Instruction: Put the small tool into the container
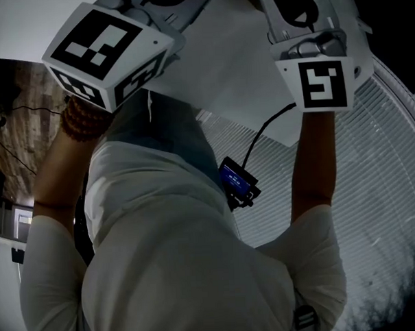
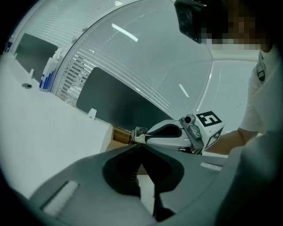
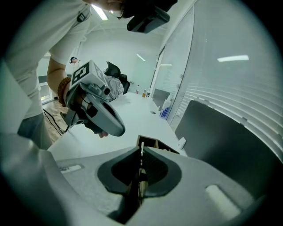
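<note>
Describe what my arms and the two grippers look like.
Both the left gripper and right gripper have pale grey bodies, dark ribbed pads and a white cube with black square markers. A black cable trails from the right. You wear a white short-sleeved shirt and a brown beaded bracelet.

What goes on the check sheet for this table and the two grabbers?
Surface: white table.
Job's things: wooden container on the table; thin small tool, it seems, nipped by the right gripper.
Clutter: bottles by the far wall.
Grippers: left gripper shut, nothing between; right gripper shut on the small tool.
Cables: black cable to a small device.
Surroundings: blinds, dark panel, person's white shirt.
</note>
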`<action>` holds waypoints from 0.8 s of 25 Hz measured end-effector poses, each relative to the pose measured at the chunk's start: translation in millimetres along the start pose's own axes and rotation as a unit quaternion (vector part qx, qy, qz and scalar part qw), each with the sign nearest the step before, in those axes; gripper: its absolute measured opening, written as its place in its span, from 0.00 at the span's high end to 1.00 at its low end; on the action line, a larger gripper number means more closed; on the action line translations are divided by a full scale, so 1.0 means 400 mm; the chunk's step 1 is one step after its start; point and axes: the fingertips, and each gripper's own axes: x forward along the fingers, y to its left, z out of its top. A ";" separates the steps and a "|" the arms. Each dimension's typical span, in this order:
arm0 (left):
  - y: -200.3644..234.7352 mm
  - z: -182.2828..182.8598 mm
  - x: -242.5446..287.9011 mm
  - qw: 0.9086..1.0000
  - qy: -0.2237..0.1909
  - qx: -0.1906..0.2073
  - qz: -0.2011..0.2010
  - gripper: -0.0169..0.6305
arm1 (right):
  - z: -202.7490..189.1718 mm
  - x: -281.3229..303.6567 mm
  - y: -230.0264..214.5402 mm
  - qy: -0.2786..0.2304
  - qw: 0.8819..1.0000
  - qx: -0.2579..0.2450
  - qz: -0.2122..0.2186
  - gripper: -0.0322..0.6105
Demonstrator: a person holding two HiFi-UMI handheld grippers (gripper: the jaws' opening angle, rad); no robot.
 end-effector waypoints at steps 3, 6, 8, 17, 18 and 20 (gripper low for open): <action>0.001 0.002 0.001 1.000 0.000 0.003 0.000 0.97 | -0.006 0.006 0.004 0.001 1.000 0.005 0.005 0.92; -0.003 -0.003 0.006 1.000 0.001 0.002 0.001 0.97 | -0.016 0.004 0.006 0.002 1.000 0.008 0.005 0.92; -0.010 -0.014 0.007 1.000 0.005 0.003 0.001 0.97 | -0.033 0.001 0.010 0.010 1.000 0.004 0.007 0.91; -0.025 -0.024 0.005 1.000 0.018 0.009 -0.001 0.97 | -0.072 0.010 0.000 0.027 1.000 0.005 0.006 0.91; -0.028 -0.026 0.005 1.000 0.019 0.010 -0.001 0.97 | -0.075 0.008 -0.001 0.024 1.000 0.007 0.006 0.91; -0.032 -0.027 0.006 1.000 0.020 0.012 0.000 0.97 | -0.082 0.005 -0.004 0.024 1.000 0.008 0.004 0.91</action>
